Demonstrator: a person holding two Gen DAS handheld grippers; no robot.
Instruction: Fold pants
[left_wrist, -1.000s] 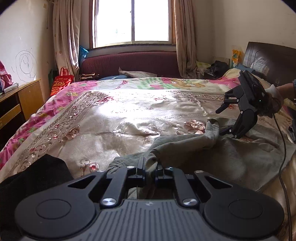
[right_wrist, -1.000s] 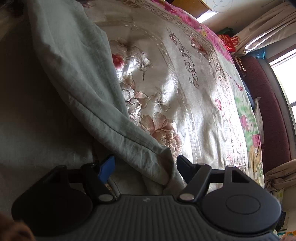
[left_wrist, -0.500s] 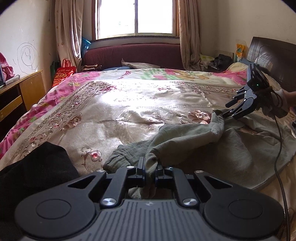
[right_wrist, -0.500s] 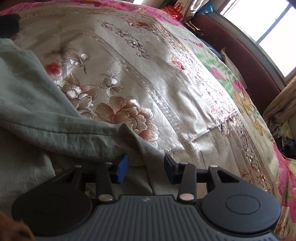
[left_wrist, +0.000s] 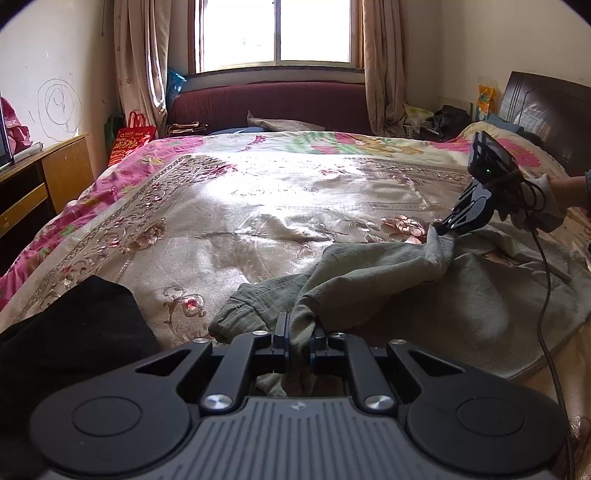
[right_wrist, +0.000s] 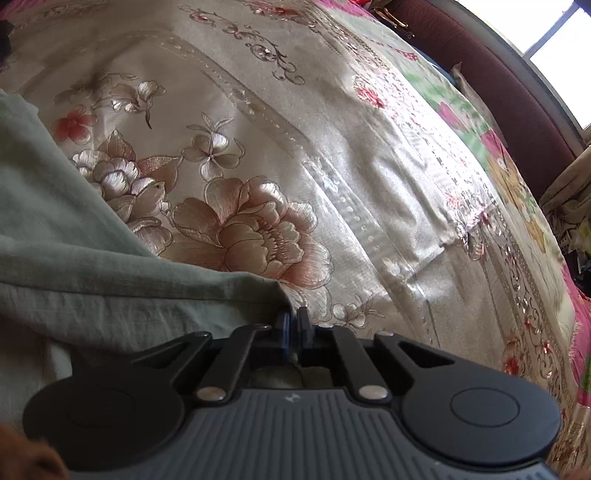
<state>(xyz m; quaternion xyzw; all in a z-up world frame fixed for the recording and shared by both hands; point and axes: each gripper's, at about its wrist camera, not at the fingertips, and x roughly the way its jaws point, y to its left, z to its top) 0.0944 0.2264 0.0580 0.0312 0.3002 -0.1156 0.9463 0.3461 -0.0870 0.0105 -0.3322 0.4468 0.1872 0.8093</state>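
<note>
Grey-green pants (left_wrist: 424, 295) lie crumpled on the floral bedspread (left_wrist: 258, 206), at the near right of the left wrist view. My left gripper (left_wrist: 300, 334) is shut on a bunched fold of the pants at their near edge. My right gripper (left_wrist: 441, 230) shows at the right of that view, held by a hand, pinching the far corner of the pants and lifting it slightly. In the right wrist view my right gripper (right_wrist: 293, 326) is shut on the hemmed edge of the pants (right_wrist: 92, 266), which spread to the left.
A black garment (left_wrist: 66, 332) lies on the bed at near left. A wooden desk (left_wrist: 33, 184) stands at the left, a dark headboard (left_wrist: 546, 114) at the right, a maroon sofa (left_wrist: 273, 103) under the window. A cable (left_wrist: 546, 295) trails across the pants.
My right gripper, open around the pants edge a second ago, has closed on it and raised the corner. My left gripper has stayed shut on the pants.
</note>
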